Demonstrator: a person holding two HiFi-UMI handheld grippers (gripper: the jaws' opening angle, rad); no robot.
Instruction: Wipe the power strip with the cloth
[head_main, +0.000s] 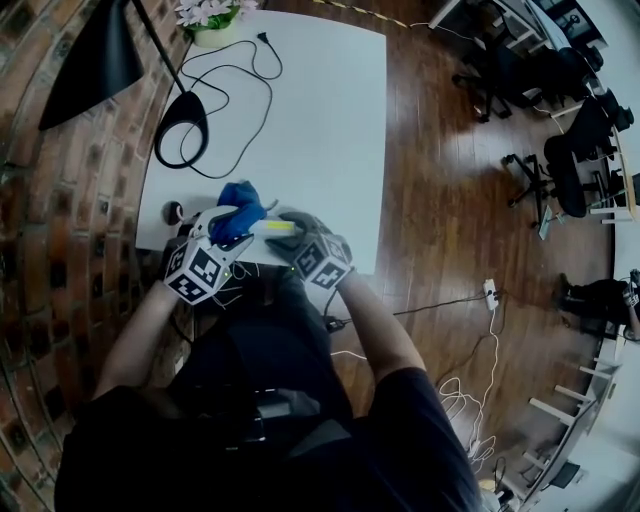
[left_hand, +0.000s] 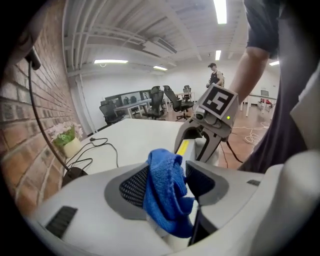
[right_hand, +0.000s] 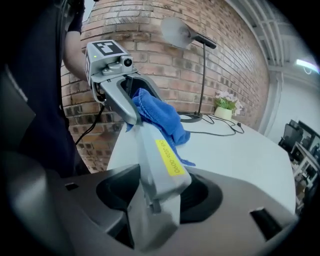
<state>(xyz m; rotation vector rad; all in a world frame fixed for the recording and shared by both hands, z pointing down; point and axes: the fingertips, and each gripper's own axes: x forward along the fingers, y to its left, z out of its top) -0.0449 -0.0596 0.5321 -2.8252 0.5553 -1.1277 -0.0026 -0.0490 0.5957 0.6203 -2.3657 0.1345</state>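
Observation:
Near the white table's (head_main: 330, 120) front edge I hold both grippers close together. My left gripper (head_main: 232, 224) is shut on a bunched blue cloth (head_main: 240, 202), which fills the gap between its jaws (left_hand: 167, 172) and drapes downward. The right gripper (head_main: 287, 229) is shut on one end of a white power strip (head_main: 272, 228) with a yellow label, held raised and tilted between its jaws (right_hand: 160, 185). In the right gripper view the cloth (right_hand: 161, 119) lies against the far end of the power strip (right_hand: 159, 160). The power strip's (left_hand: 184, 148) yellow label shows just behind the cloth (left_hand: 167, 192).
A black desk lamp (head_main: 90, 55) with a round base (head_main: 185, 122) and a looping black cable (head_main: 235, 75) occupy the table's far left, beside a flower pot (head_main: 212, 20). A brick wall runs along the left. Office chairs (head_main: 530, 70) and floor cables (head_main: 485, 300) lie to the right.

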